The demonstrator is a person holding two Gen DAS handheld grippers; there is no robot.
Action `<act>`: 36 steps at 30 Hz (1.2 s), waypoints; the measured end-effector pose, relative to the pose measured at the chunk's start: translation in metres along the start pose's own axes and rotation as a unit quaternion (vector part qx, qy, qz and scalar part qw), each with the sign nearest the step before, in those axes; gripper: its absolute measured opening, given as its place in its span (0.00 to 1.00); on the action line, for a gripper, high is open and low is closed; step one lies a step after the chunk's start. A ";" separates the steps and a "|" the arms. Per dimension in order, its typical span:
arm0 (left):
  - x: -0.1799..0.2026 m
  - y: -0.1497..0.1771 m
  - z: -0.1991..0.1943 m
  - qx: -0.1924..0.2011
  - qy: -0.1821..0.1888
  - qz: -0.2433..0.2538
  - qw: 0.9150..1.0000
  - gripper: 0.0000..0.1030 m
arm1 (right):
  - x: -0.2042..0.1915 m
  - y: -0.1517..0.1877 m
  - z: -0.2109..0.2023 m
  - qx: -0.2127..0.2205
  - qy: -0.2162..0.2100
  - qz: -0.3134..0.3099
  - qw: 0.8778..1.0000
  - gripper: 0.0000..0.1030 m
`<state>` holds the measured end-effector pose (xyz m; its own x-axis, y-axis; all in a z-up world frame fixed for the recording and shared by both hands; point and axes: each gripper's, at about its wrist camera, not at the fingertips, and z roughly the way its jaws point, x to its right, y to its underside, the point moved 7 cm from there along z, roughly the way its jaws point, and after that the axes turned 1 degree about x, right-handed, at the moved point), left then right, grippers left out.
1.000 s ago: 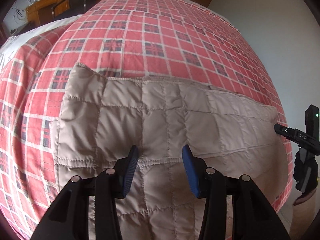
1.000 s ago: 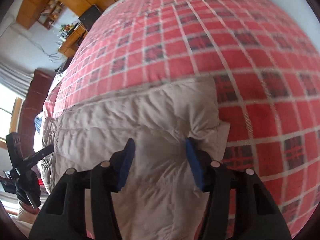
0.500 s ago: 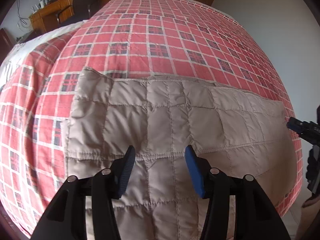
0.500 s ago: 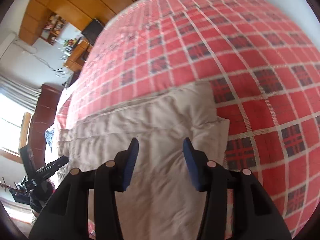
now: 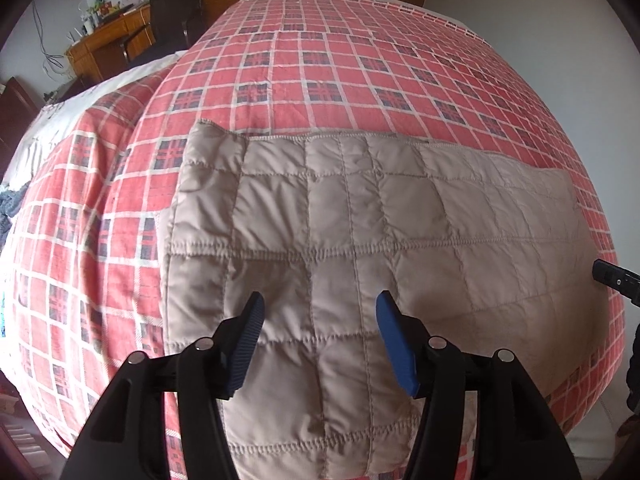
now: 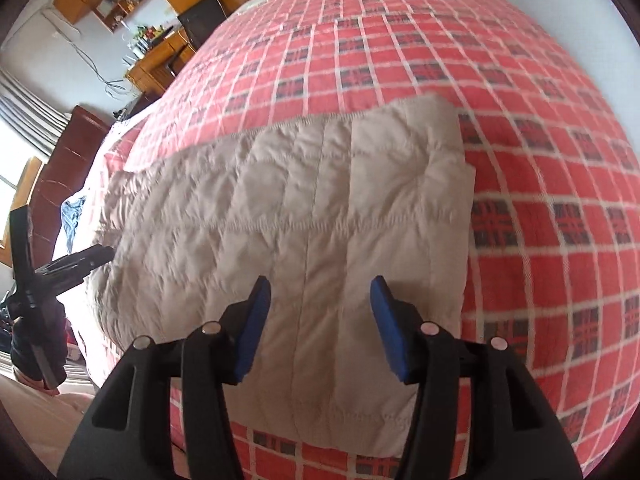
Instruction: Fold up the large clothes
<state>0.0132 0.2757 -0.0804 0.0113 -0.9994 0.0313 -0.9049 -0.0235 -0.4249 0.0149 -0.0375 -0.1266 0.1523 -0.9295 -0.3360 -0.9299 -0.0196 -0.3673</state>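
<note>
A beige quilted garment [image 5: 360, 240] lies folded into a broad rectangle across the near edge of a bed with a red plaid cover [image 5: 340, 68]. My left gripper [image 5: 320, 320] hovers open above the garment's near left part, nothing between its blue pads. In the right wrist view the same garment [image 6: 320, 208] spreads to the left, and my right gripper [image 6: 320, 304] hangs open over its near right end, also holding nothing. Each gripper shows at the edge of the other's view: the right gripper [image 5: 616, 276] and the left gripper [image 6: 60, 264].
The plaid cover [image 6: 540, 160] stretches far beyond the garment. A wooden desk with clutter [image 5: 108, 28] and a dark chair [image 5: 176, 8] stand at the far left. White bedding [image 5: 92, 96] and a blue cloth [image 6: 74, 212] lie at the left. A white wall [image 5: 560, 20] runs along the right.
Both grippers have pulled back and up from the garment, staying open. More of the bed and the garment's near edge shows in both views.
</note>
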 end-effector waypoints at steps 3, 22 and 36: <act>0.000 0.007 0.005 -0.007 0.000 0.002 1.000 0.57 | 0.006 0.006 0.013 -0.011 0.005 0.009 1.000 0.50; 0.021 -0.002 0.002 0.005 0.022 0.014 1.000 0.60 | 0.040 -0.001 -0.021 0.014 -0.020 0.066 0.998 0.68; 0.059 -0.004 0.025 -0.013 0.042 0.044 0.998 0.60 | 0.099 0.018 0.028 -0.044 -0.141 0.150 0.978 0.72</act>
<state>0.0285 0.2159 -0.0995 -0.1035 -0.9921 0.0711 -0.9117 0.0660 -0.4055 0.0220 -0.1193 -0.1903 -0.0559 -0.7601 -0.6474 -0.9701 0.1948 -0.1449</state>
